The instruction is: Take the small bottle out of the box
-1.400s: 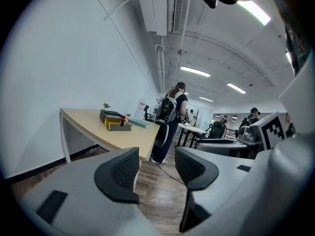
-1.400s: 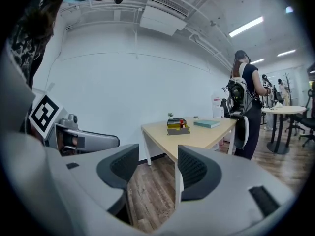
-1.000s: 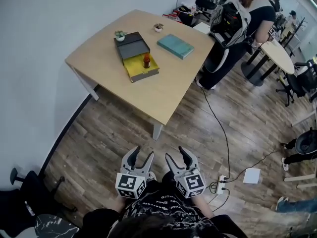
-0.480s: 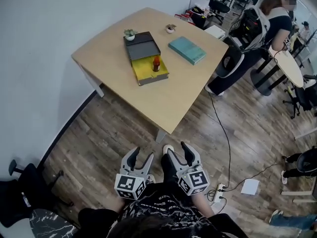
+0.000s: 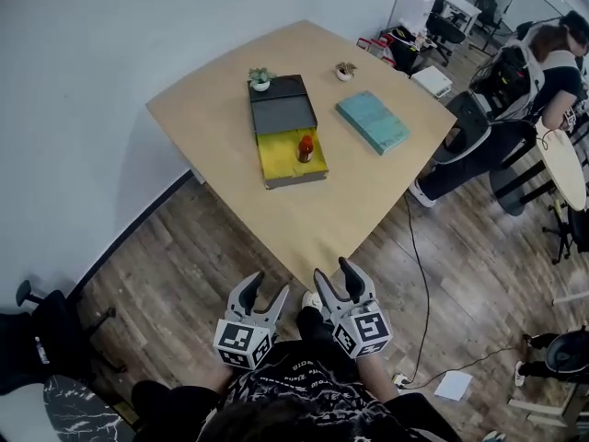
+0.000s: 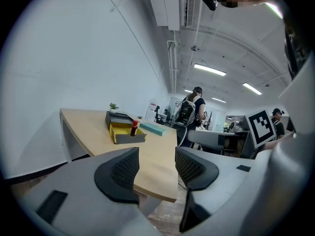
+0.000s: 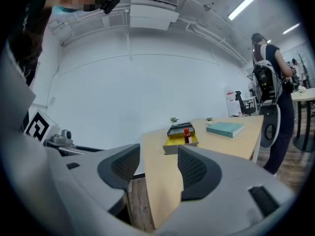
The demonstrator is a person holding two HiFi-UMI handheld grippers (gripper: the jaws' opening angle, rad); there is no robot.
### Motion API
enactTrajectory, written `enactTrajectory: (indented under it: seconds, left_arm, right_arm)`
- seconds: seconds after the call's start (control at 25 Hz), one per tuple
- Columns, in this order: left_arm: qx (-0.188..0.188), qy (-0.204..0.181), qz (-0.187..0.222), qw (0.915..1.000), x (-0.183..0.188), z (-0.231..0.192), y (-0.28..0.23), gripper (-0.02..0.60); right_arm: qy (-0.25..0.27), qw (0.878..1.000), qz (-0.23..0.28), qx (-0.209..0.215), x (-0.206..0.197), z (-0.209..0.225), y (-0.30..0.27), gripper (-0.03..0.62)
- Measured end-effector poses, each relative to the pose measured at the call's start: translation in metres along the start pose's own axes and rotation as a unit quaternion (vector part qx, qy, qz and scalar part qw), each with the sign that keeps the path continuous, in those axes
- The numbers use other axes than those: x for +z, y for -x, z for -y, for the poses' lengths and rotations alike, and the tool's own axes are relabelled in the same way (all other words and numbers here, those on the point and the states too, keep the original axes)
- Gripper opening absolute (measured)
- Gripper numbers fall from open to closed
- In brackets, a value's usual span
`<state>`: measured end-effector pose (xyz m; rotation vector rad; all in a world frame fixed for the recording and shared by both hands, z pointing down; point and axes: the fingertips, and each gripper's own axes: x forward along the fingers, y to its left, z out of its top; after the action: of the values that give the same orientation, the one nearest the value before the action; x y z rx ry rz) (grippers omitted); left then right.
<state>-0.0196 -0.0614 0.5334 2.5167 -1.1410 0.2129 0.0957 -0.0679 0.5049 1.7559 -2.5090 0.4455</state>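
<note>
Small bottle (image 5: 306, 148): upright in the yellow tray of the open box (image 5: 296, 182), towards its right side, grey lid (image 5: 283, 113) folded back behind.

Head view: places the box mid-way across the pale table (image 5: 350, 205), with a teal book (image 5: 373, 122) to its right and two potted plants (image 5: 260, 78) at the far edge. Shows the left gripper (image 5: 269, 285) and right gripper (image 5: 331, 270) low by the person's body, over the wood floor (image 5: 175, 284) just short of the table's near corner, well apart from the bottle. Gives the layout from above but not the bottle's height against the box wall.

Left gripper view: jaws spread part-way, only table edge and floor in the gap, nothing held. Adds the side profile: bottle (image 6: 133, 128) rising clear above the box rim, red body, dark top. Also catches a standing person (image 6: 189, 113) beyond the table.

Right gripper view: likewise moderately open and empty. Shows the bottle (image 7: 186, 135) from the box's near end, close to one wall.

Handling, as a judgement: likely light and rigid, smooth-sided, narrow-based, so easy to tip or let slip. Best taken across the body above the rim, jaws either side, then lifted straight up to clear the wall.
</note>
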Motion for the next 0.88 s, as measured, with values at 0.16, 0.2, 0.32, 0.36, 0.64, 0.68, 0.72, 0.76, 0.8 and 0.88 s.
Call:
enactTrajectory:
  seconds: [0.16,0.2,0.32,0.36,0.64,0.68,0.72,0.76,0.8,0.88]
  left_arm:
    - [0.029,0.003,0.004,0.9996,0.016,-0.007,-0.037,0.233]
    - [0.035,0.001,-0.002,0.9994,0.018,-0.008,-0.046,0.233]
    - [0.049,-0.005,-0.008,0.9988,0.024,-0.010,-0.071,0.233]
    - [0.052,-0.003,-0.004,0.9986,0.028,-0.010,-0.078,0.233]
    - [0.096,0.010,0.020,0.9952,0.047,-0.017,-0.115,0.233]
    - [0.101,0.008,0.021,0.9946,0.049,-0.016,-0.118,0.233]
    - [0.104,0.007,0.021,0.9943,0.050,-0.016,-0.120,0.233]
    - [0.105,0.009,0.020,0.9942,0.050,-0.015,-0.121,0.233]
    - [0.105,0.012,0.019,0.9942,0.051,-0.015,-0.123,0.233]
    - [0.105,0.017,0.019,0.9942,0.052,-0.017,-0.124,0.233]
  right_arm:
    - [0.009,1.000,-0.006,0.018,0.015,0.033,-0.026,0.244]
    - [0.012,1.000,-0.006,0.022,0.018,0.041,-0.032,0.244]
    - [0.025,0.999,-0.003,0.038,0.034,0.064,-0.054,0.244]
    - [0.028,0.999,-0.001,0.043,0.039,0.070,-0.061,0.244]
    - [0.044,0.996,-0.012,0.081,0.051,0.100,-0.092,0.244]
    - [0.045,0.995,-0.014,0.085,0.052,0.103,-0.096,0.244]
    - [0.047,0.995,-0.016,0.087,0.053,0.105,-0.099,0.244]
    - [0.050,0.995,-0.017,0.088,0.054,0.106,-0.101,0.244]
    - [0.052,0.995,-0.017,0.088,0.056,0.107,-0.102,0.244]
    - [0.053,0.995,-0.018,0.088,0.059,0.108,-0.106,0.244]
